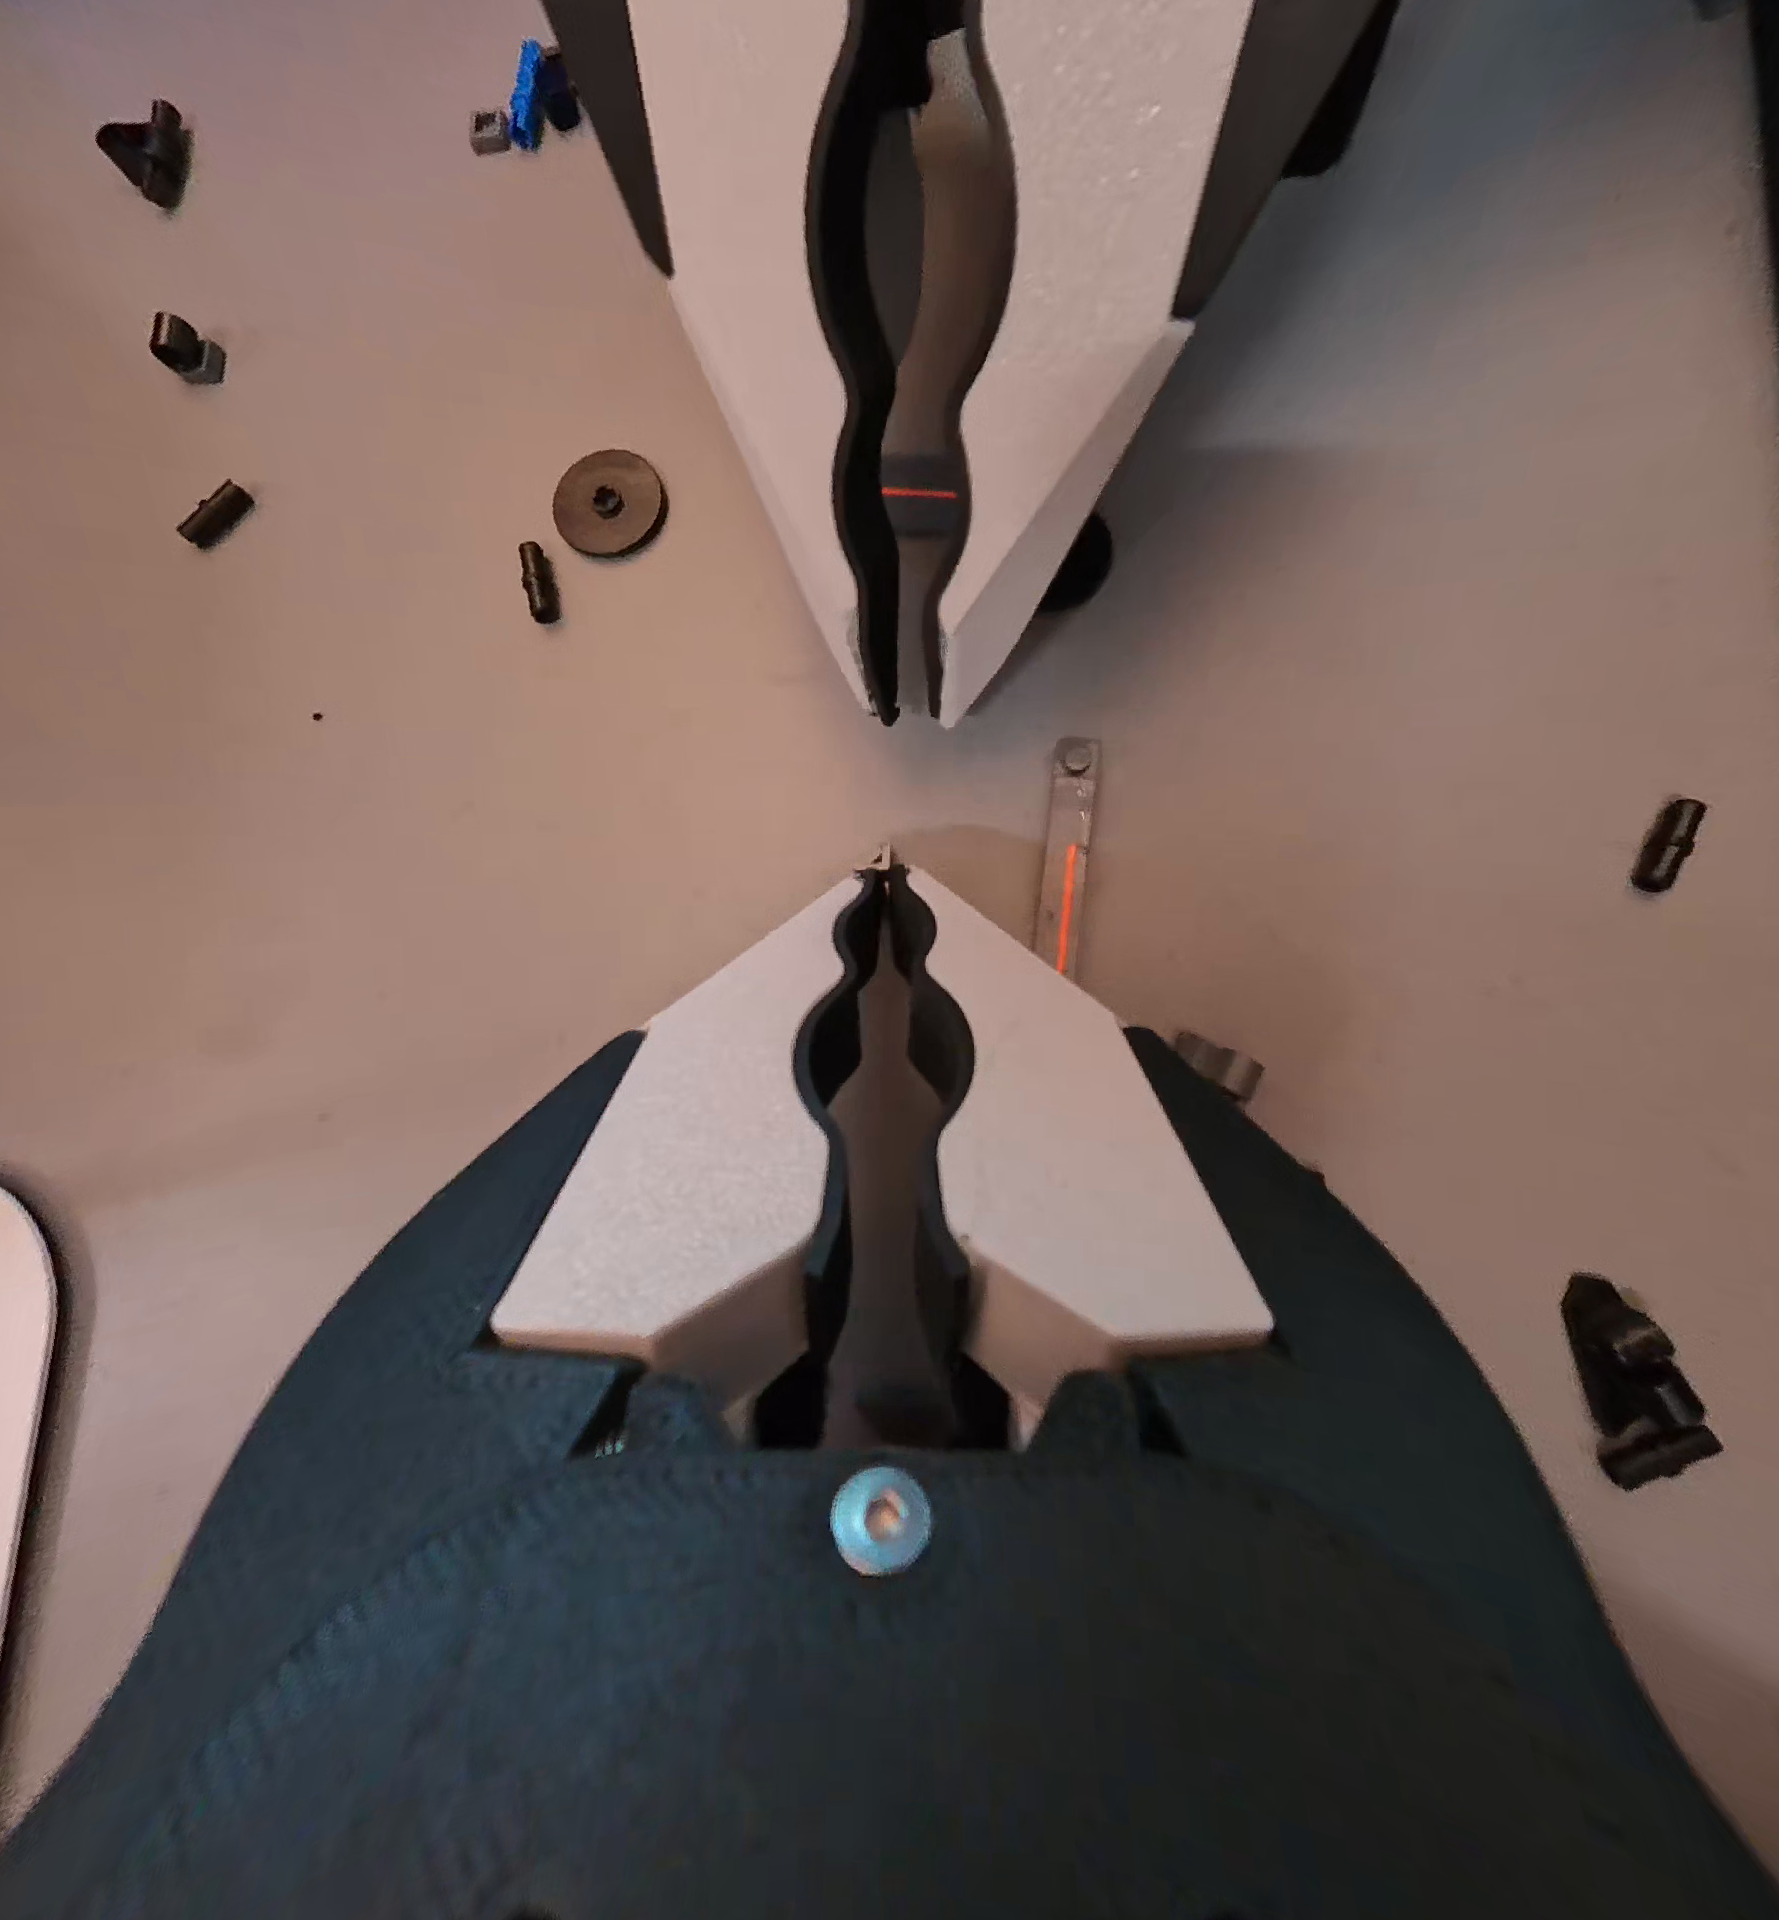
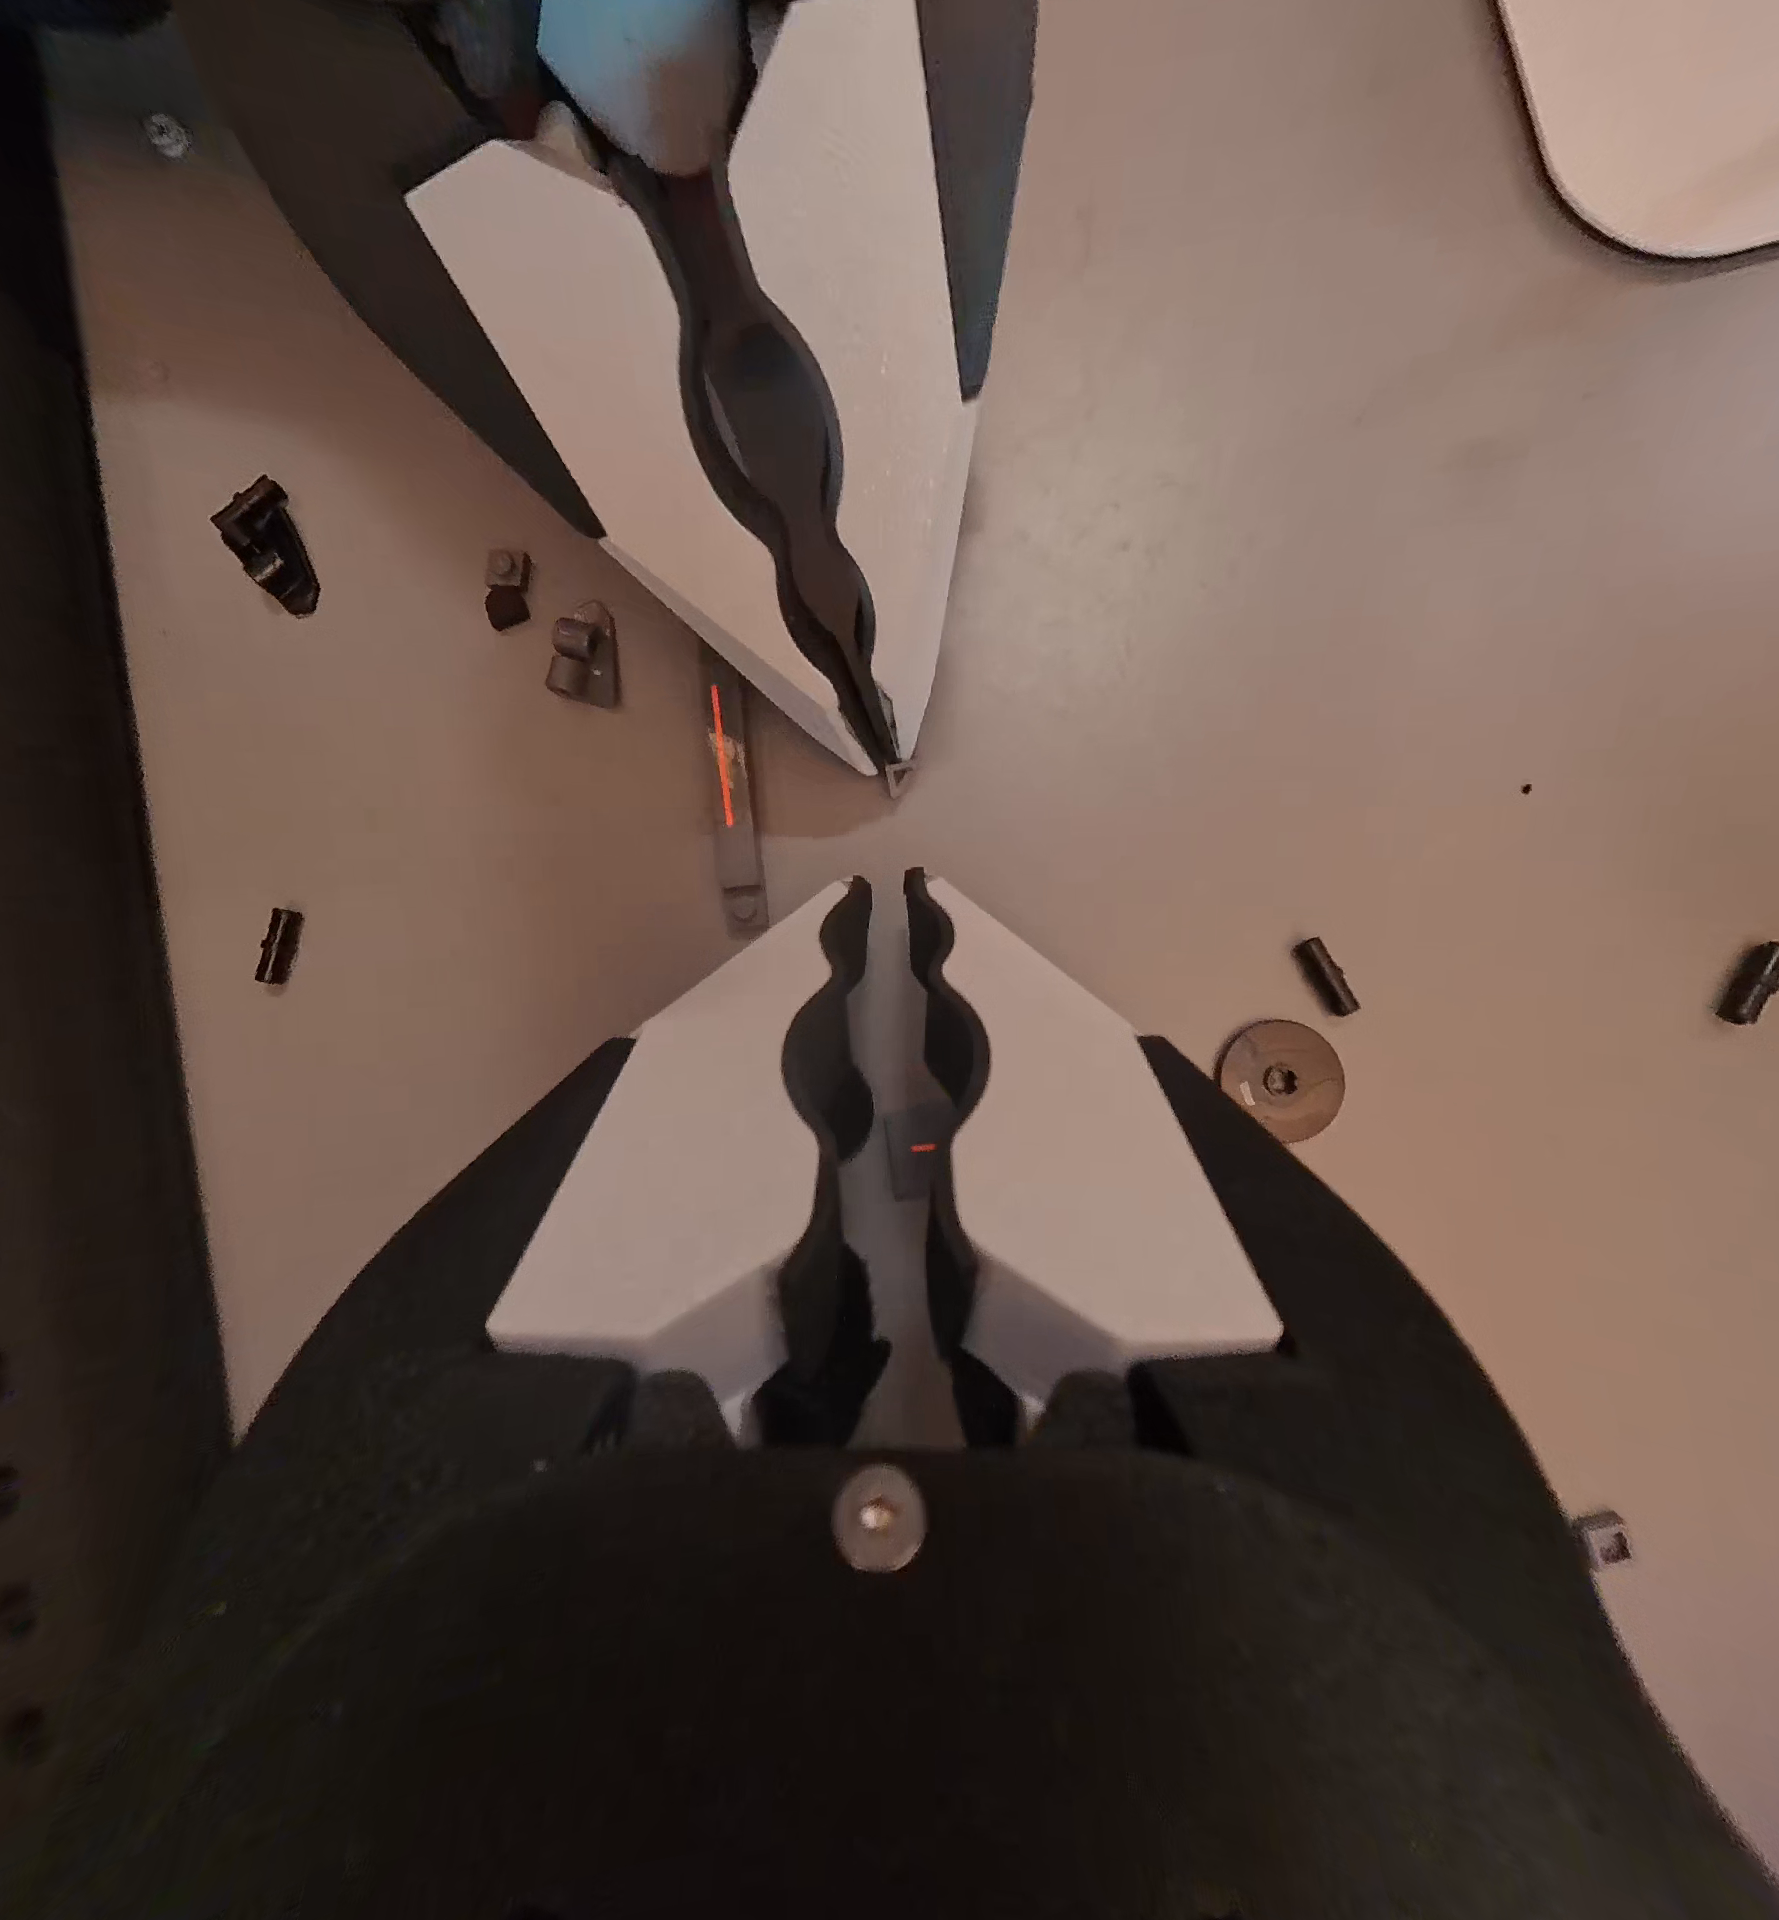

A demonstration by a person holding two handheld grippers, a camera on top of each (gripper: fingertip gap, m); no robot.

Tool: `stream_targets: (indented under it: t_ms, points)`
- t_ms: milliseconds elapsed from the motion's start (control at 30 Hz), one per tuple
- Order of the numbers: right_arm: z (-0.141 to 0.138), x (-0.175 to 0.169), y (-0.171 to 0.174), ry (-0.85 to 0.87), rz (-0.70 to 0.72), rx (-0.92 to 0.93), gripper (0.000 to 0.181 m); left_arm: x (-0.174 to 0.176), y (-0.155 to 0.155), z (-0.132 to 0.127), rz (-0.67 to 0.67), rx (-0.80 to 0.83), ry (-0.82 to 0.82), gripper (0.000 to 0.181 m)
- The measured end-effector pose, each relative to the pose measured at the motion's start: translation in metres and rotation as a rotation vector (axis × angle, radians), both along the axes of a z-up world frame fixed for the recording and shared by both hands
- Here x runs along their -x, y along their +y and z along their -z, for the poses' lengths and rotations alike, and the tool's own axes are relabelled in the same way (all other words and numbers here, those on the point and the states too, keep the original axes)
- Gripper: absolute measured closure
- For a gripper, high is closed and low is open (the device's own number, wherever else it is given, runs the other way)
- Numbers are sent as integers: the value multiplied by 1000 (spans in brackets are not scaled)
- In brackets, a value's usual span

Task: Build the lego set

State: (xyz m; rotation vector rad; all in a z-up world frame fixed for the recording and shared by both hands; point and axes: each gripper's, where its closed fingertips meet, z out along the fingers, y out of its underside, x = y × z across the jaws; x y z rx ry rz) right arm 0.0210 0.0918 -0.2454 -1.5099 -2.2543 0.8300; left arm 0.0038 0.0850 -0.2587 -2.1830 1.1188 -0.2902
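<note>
Grippers face tip to tip over the pale bench. Your left gripper is pinched closed on a tiny grey piece at its very tips. Your right gripper has its jaws slightly parted with nothing held at the tips. A long grey strip with an orange line lies flat just beside both tips. Loose black pegs and a round disc are scattered well apart, and a small blue part sits at the far edge.
</note>
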Motion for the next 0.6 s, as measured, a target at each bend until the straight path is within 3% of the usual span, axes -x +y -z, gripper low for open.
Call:
stream_targets:
  t_ms: [200,433,600]
  points:
    - [-2,4,-1,48,-38,-67,172,-8,-1,-2,11,26,-66,181]
    - [-6,6,-10,118,-133,-185,174,-19,0,-33,-15,69,-352,181]
    - [-11,7,-10,152,-155,-229,177,-22,-3,-38,-14,110,-437,181]
